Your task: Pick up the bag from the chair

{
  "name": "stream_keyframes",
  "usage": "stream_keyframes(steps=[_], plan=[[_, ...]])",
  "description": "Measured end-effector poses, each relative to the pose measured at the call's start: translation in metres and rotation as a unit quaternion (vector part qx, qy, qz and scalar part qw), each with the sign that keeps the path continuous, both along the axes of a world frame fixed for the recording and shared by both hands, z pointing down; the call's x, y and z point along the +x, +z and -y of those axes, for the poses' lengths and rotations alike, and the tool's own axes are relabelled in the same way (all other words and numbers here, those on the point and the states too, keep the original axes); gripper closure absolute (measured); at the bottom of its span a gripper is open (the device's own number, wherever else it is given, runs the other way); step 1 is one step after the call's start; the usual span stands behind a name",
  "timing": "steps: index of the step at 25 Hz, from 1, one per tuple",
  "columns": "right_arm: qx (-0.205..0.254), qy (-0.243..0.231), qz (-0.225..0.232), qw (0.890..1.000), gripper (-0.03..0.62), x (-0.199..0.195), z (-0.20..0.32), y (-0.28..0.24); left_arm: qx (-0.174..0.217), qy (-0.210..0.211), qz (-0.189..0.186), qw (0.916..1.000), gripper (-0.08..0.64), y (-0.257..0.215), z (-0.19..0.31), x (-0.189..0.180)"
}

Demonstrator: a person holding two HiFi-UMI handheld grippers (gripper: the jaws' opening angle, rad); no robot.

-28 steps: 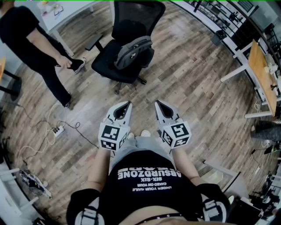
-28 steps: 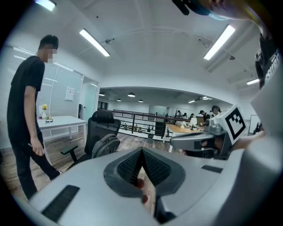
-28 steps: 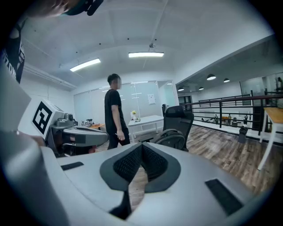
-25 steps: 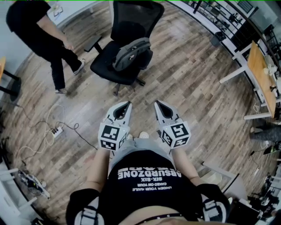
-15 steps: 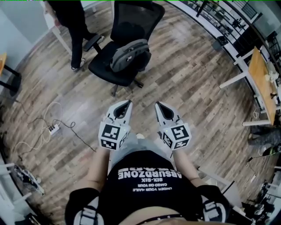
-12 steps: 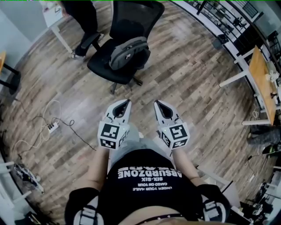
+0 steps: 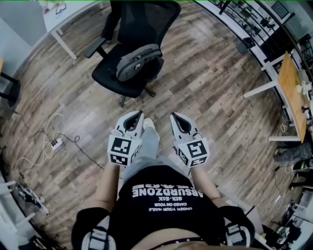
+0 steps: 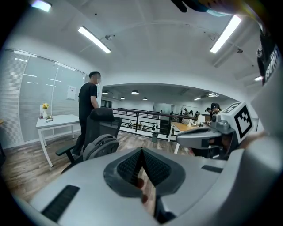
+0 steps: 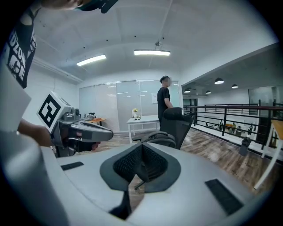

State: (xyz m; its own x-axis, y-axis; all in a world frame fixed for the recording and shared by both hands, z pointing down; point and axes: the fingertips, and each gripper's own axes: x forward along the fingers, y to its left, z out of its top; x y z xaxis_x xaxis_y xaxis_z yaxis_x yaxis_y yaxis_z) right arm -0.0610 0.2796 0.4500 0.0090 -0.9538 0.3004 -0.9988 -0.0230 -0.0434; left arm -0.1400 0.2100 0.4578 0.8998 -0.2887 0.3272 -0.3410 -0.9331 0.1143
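A grey bag (image 7: 137, 61) lies on the seat of a black office chair (image 7: 128, 73) on the wooden floor, ahead of me and a little left. It also shows as the grey bag (image 8: 101, 146) in the left gripper view and the bag (image 9: 160, 140) in the right gripper view. My left gripper (image 7: 137, 114) and right gripper (image 7: 174, 117) are held side by side in front of my waist, well short of the chair. Both have their jaws closed together with nothing between them.
A person (image 8: 89, 106) in black stands behind the chair by a white table (image 8: 59, 122). A power strip and cables (image 7: 55, 143) lie on the floor to the left. Desks (image 7: 292, 85) and a railing (image 7: 244, 14) line the right side.
The chair and bag have come nearer and shifted left in the head view as I walk forward. The person in black has moved from the left to behind the chair.
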Motion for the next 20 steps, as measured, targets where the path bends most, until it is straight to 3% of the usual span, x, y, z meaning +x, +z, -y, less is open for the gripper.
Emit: stream_keyframes(steps=[6,20], plan=[[-0.008,-0.015,-0.017,1.0,0.577,0.04,0.038,0.002,-0.008,-0.025,0.007,0.9996,0.545,0.016,0.046,0.027],[-0.035,-0.081,-0.025,0.996,0.577,0.106,0.181,0.009,-0.036,-0.07,0.011,0.9968,0.545,0.028,0.169,0.095]])
